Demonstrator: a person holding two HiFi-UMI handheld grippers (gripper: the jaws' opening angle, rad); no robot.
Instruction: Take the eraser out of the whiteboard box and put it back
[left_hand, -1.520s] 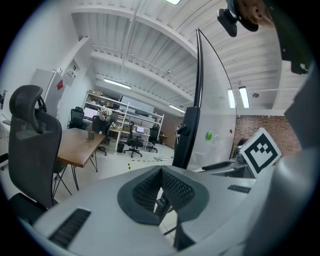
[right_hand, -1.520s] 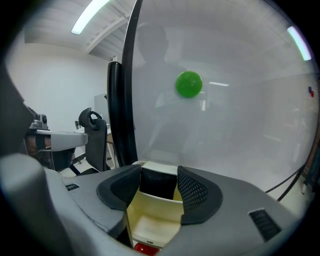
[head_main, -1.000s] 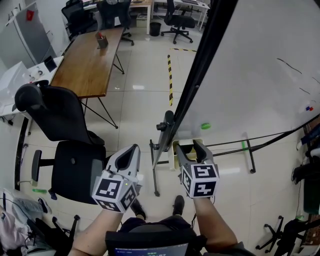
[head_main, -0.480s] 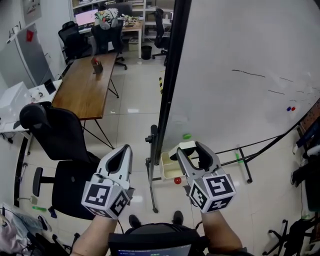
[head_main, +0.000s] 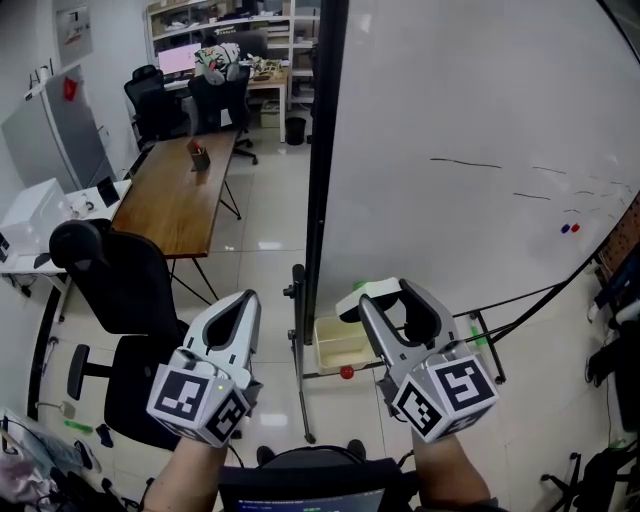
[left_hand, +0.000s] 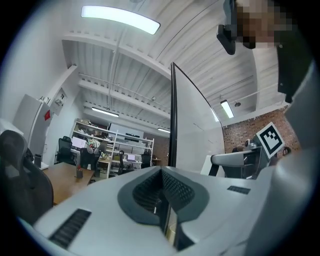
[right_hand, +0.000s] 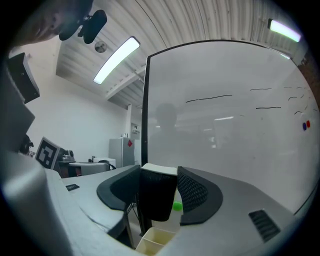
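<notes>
My right gripper (head_main: 387, 296) is shut on the eraser (head_main: 361, 291), a block with a white top and black felt, held in the air in front of the whiteboard (head_main: 480, 150). In the right gripper view the eraser (right_hand: 157, 195) fills the gap between the jaws of the gripper (right_hand: 159, 192). The pale yellow whiteboard box (head_main: 338, 345) hangs on the stand below and slightly left of it, and its open top (right_hand: 154, 243) shows under the jaws. My left gripper (head_main: 238, 305) is shut and empty, left of the board's black edge (head_main: 320, 150). Its jaws (left_hand: 162, 200) are pressed together.
A small red object (head_main: 347, 372) sits under the box and a green dot (right_hand: 177, 205) is on the board. A black office chair (head_main: 110, 290) and a wooden table (head_main: 180, 195) stand to the left. The stand's legs (head_main: 298, 380) spread over the floor.
My right gripper has risen from the box with the eraser between its jaws. The head view has tilted up, showing more of the board and room. My left gripper stayed shut.
</notes>
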